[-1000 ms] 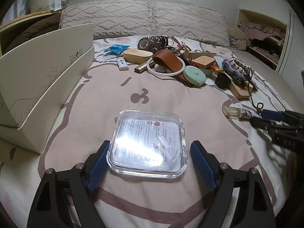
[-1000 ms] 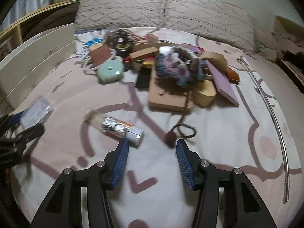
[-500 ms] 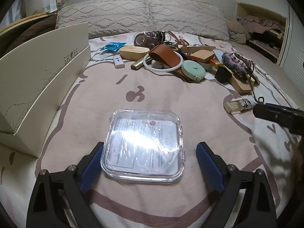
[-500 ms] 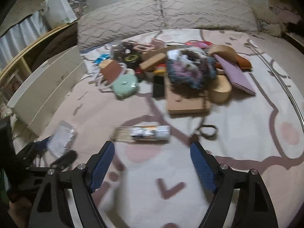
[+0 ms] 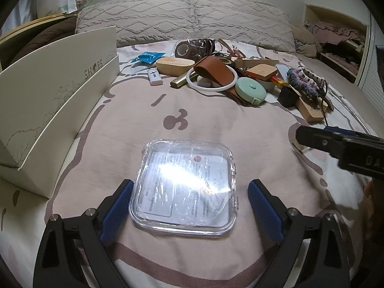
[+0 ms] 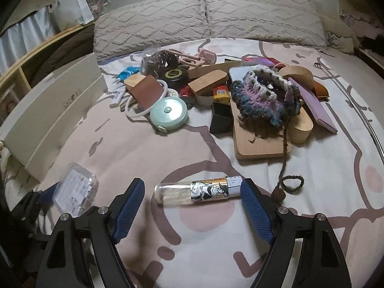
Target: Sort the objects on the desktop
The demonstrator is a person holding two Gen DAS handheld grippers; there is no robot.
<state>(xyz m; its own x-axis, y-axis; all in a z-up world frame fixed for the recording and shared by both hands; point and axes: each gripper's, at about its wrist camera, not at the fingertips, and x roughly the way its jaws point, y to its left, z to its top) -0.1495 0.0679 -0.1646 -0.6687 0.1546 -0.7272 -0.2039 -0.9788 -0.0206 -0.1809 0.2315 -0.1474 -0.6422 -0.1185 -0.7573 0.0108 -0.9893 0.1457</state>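
Left wrist view shows the left hand-held gripper [image 5: 189, 206] with its jaws wide, just opened further, around a clear square container [image 5: 184, 187] that lies flat on the bed [image 5: 216, 129]; the pads do not press on it. In the right wrist view the right hand-held gripper [image 6: 192, 206] is also wide, its jaws just opened, with a small lighter-like bottle [image 6: 199, 190] lying crosswise between them, free of the pads. These two things seem already separated from the rest. Most of the sorting is still left, I judge: the pile [image 6: 216, 91] of mixed objects, with the mint tape measure [image 6: 169, 112] and the crochet pouch [image 6: 264, 96], stays heaped near the pillows [image 5: 192, 19]. The white shoe box [image 5: 52, 100] stands at the left, well apart from the pile.
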